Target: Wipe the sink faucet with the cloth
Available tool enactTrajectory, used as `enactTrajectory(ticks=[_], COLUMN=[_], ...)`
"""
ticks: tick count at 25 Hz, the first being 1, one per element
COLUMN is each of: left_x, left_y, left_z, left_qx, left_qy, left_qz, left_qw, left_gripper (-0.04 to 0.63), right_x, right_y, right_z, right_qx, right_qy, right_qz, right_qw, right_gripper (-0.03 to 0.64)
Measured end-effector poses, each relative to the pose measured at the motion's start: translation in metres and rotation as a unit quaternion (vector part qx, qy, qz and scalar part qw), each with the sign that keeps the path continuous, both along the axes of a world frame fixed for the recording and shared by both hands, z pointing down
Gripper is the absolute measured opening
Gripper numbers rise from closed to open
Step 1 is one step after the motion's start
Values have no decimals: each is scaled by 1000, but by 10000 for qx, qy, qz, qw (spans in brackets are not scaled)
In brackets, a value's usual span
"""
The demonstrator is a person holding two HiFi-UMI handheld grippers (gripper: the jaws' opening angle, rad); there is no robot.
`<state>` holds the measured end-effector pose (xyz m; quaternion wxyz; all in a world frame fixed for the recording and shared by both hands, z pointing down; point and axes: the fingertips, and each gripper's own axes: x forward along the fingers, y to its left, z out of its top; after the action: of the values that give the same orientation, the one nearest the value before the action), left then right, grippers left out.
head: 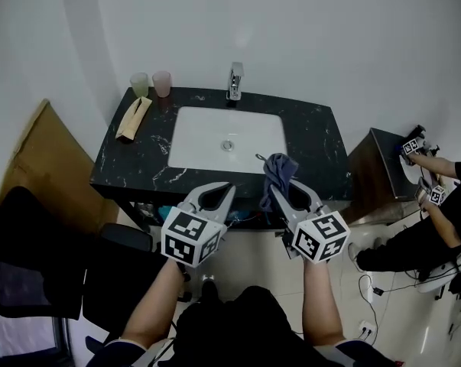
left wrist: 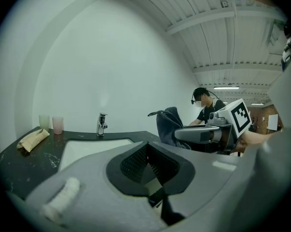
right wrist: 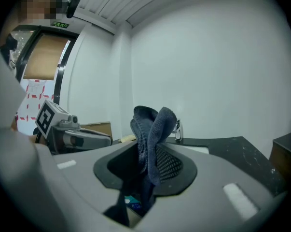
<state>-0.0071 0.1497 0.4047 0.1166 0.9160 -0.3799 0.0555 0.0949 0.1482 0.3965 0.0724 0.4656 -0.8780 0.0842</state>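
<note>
Two grippers hang short of the counter (head: 322,145): you are on the approach, I judge. Your left gripper (head: 217,196), at the sink's (head: 198,140) seven o'clock, has its jaws together, empty. The faucet (head: 235,81) stands at its twelve o'clock. Your right gripper (head: 286,192), at five o'clock, is clamped on the cloth (head: 277,170). Next, carry that cloth across the basin to the spout.

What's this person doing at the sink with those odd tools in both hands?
A person stands before the sink with a gripper in each hand. The right gripper is clamped on a dark blue cloth; the left gripper is shut and empty. The cloth has not yet reached the faucet at the sink's back edge.
</note>
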Motion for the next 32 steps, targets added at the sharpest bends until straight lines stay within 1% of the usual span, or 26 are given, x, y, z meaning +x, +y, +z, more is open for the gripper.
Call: enactTrajectory(ticks=[5,12,18,23,25,28,32], left_x=[-14,-21,-13,1,5,12,15], left_y=[-34,-87,-140,-190,-208,-234,-266], left_z=[6,25,33,41,46,52,63], left_qx=[-92,-218,-324,-469,-553,-569,-590], left_qy=[-7,-161,-286,-428,-518,-719,-933], left_qz=[-83,-365,-632,-875,-990,-1128,-1153], left_qw=[9999,9990,9971,9941,9922,9894,9872], left_gripper=[2,2,2,2,2,2,2], right_x=[-21,-32,-32,-21,-17,-12,-19], right_y=[-32,-94,-161,-208,-225,-254,-290], right_z=[7,25,33,42,47,54,56], right_qx=[-87,-192,-270,-398,-445,-453,-420], right_qy=[84,-172,-267,-225,-257,-196,-69], right_qz=[-156,-413,-784,-1152,-1281,-1461,-1675], right_qw=[9998,9988,9962,9923,9904,9880,9850], right_gripper=[112,111,112,111,110,111,111])
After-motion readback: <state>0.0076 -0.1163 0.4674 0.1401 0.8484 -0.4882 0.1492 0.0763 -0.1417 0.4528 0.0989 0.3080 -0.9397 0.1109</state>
